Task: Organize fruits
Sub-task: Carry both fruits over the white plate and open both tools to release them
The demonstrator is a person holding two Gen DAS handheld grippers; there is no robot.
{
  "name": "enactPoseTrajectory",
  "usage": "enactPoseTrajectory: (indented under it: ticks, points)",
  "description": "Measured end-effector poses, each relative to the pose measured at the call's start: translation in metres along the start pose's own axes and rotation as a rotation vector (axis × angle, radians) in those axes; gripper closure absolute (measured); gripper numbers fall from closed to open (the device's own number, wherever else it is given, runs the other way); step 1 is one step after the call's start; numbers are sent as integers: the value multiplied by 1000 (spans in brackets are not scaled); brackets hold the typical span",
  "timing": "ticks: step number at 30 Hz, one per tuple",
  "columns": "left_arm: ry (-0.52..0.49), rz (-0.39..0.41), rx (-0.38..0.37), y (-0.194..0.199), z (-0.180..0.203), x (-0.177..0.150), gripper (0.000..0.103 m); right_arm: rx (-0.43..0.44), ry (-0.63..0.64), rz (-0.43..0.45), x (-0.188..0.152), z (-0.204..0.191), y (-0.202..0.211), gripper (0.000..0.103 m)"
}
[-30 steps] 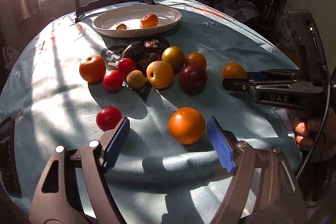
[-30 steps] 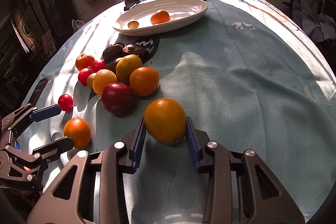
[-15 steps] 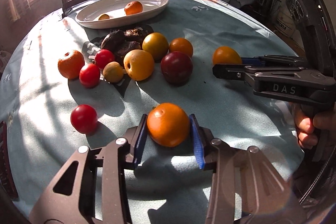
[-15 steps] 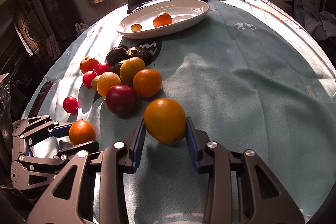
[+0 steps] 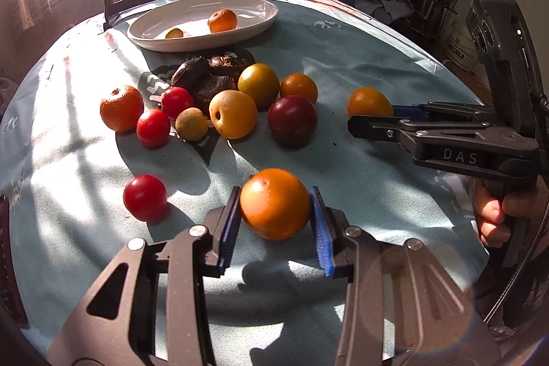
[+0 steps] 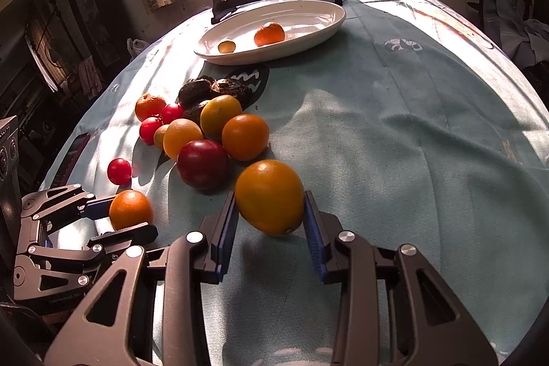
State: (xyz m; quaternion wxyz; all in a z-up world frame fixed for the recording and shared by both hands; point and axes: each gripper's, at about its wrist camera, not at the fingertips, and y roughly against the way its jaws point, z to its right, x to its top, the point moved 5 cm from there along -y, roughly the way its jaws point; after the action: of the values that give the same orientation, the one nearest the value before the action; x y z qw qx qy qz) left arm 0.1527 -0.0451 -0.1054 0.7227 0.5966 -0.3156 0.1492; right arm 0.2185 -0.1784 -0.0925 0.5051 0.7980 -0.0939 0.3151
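Left wrist view: the left tool (image 5: pixel 274 222), at lower centre of the frame, pinches an orange (image 5: pixel 274 204) between its blue pads (image 5: pixel 229 228), just above the pale blue cloth of the counter (image 5: pixel 343 64). At right, the right tool (image 5: pixel 372 119), held by a hand (image 5: pixel 497 211), grips a yellow-orange fruit (image 5: pixel 368 101). Right wrist view: the right tool (image 6: pixel 270 222) at lower centre is pressed on that yellow-orange fruit (image 6: pixel 269 196); the left tool (image 6: pixel 120 218) with its orange (image 6: pixel 131 209) is at lower left. The loose fruit cluster, including a dark red plum (image 6: pixel 202 163), lies left of centre. The white plate (image 6: pixel 308 33), upper centre, holds a mandarin (image 6: pixel 269 34) and a small yellowish fruit (image 6: pixel 226 46).
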Motion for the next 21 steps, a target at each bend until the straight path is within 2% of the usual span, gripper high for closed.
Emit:
enactPoseTrajectory:
  ticks: [3,5,9,11,13,16,21]
  points:
    - [4,34,-19,13,-9,16,64,-2,3,-3,6,-3,3,65]
    - [9,73,-21,23,-19,35,64,11,10,29,21,-8,10,65]
    - [1,141,24,26,-41,86,64,7,33,124,74,-15,15,65]
    - [15,152,36,18,-56,115,64,-9,25,148,105,-11,4,65]
    - [33,157,80,4,-74,144,64,-11,-2,152,133,-4,-16,65]
    - [60,138,151,-24,-102,179,64,-46,-21,127,165,9,-55,65]
    - [137,41,169,-83,-145,204,64,-54,-38,53,185,26,-110,65]
